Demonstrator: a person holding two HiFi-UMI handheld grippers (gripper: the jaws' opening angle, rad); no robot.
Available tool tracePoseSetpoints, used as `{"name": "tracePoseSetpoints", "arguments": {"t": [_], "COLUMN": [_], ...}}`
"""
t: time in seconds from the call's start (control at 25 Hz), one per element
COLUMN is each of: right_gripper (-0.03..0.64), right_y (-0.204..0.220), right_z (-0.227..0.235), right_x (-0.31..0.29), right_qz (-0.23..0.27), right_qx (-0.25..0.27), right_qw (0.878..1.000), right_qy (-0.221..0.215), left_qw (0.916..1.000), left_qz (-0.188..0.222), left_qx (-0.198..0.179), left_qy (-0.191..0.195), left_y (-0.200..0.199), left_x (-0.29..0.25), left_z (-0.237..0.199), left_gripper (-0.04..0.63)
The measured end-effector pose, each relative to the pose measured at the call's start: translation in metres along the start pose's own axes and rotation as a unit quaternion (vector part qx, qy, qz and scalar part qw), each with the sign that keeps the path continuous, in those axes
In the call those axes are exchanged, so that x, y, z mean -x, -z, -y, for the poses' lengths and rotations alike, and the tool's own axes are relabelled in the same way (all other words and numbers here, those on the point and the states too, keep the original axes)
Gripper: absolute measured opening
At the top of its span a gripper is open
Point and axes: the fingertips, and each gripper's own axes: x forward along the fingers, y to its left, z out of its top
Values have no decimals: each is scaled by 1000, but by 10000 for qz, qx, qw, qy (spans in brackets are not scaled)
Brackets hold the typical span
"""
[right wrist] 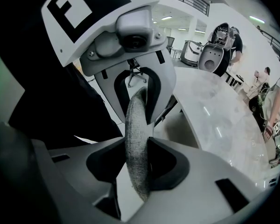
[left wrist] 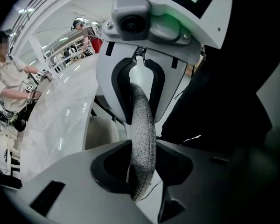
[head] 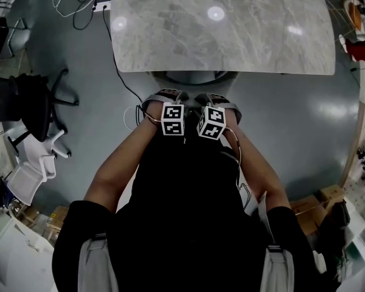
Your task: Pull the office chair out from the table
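- Jaws of your left gripper (left wrist: 142, 167) were clamped on the grey fabric top rim (left wrist: 143, 125) of the office chair's backrest, with the cloth pinched between the two pads.
- Your right gripper (right wrist: 137, 164) held the same rim (right wrist: 136, 134) the same way, its jaws pressed against both sides of the fabric.
- From the head view, your two grippers (head: 168, 105) (head: 214, 107) sat just beside each other, both pointing steeply down, with your forearms running back toward your body.
- Each gripper view showed the other gripper across from it, biting the same curved edge.
- You had the chair close in at the marble table (head: 225, 29); the grip point lay just short of the table's near edge.
- In the left gripper view the pale tabletop (left wrist: 60, 106) swept off to the left; in the right gripper view it (right wrist: 214, 111) ran to the right.
- How far the seat sat under the table, you could not tell.
- A black office chair (head: 24, 102) stood well apart at the left, with white chairs (head: 30, 169) near it.
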Motion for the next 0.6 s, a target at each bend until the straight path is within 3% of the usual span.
{"name": "tracePoseSetpoints", "arguments": {"t": [0.2, 0.6], "right_gripper": [124, 103], "right_y": [0, 0], "right_z": [-1, -2], "right_x": [0, 2], "right_qz": [-54, -89], "right_qx": [7, -35], "right_qw": [10000, 9999], "right_qy": [-9, -59], "left_qw": [9998, 9997], "left_qz": [-38, -157], "left_qx": [197, 159], "left_qy": [-80, -86], "left_y": [1, 0], "left_x": [-2, 0], "left_z": [0, 0], "left_gripper": [109, 86]}}
